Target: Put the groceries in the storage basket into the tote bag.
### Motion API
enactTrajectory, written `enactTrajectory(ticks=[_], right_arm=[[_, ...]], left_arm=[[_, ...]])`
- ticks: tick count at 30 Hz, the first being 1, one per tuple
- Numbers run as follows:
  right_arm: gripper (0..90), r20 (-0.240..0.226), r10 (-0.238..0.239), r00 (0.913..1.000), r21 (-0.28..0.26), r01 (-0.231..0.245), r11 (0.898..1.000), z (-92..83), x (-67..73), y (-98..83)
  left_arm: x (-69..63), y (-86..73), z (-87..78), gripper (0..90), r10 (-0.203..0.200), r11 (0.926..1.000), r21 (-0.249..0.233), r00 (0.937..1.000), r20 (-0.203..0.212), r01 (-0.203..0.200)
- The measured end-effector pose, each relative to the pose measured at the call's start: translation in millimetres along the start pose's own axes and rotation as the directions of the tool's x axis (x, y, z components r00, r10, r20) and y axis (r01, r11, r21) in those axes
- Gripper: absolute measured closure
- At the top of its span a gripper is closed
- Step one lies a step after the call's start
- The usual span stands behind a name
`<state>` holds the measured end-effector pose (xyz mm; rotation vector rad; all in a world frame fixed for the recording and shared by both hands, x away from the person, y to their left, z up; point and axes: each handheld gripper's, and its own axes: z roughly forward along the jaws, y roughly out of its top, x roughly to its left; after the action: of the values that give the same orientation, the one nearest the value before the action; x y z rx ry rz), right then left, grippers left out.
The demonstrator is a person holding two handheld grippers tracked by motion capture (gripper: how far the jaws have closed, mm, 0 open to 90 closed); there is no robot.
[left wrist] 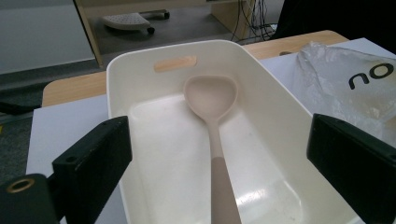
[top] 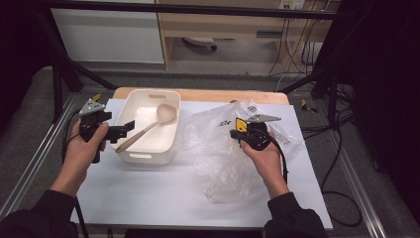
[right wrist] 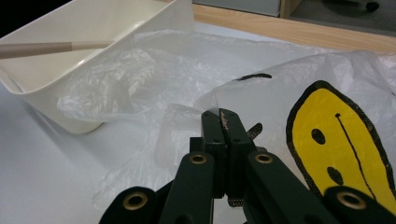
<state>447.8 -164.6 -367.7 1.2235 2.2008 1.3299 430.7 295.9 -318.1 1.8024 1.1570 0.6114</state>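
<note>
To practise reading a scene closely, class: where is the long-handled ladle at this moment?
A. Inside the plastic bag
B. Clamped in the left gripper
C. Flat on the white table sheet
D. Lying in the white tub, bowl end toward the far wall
D: the ladle lies inside the white tub, its handle slanting up toward the near rim, between the left gripper's open jaws but untouched.

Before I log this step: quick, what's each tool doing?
Left tool: open, around the spoon handle, not gripping.
Right tool: shut on the bag.

High view overlooks the table; both gripper views closely share the bin (left wrist: 280, 98)
</note>
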Motion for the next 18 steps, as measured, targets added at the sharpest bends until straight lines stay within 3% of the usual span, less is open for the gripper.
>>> enactTrajectory(ticks=[8,14,18], right_arm=[[90.0,0.001,-0.010,1.0000,0.014,0.010,1.000,3.0,1.3,-2.5],[90.0,0.003,-0.009,1.0000,0.025,0.009,1.000,5.6,1.1,-3.8],[90.0,0.003,-0.009,1.0000,0.028,0.009,1.000,5.8,1.8,-4.6]], left_arm=[[-0.3,0.0,-0.2,6.5,0.011,0.9998,0.014,0.9999,0.003,-0.011],[-0.7,-5.9,7.2,6.6,-0.014,0.9996,0.026,0.9997,0.019,0.014],[-1.1,-10.4,10.4,6.9,-0.007,0.9995,0.032,0.9996,0.027,0.006]])
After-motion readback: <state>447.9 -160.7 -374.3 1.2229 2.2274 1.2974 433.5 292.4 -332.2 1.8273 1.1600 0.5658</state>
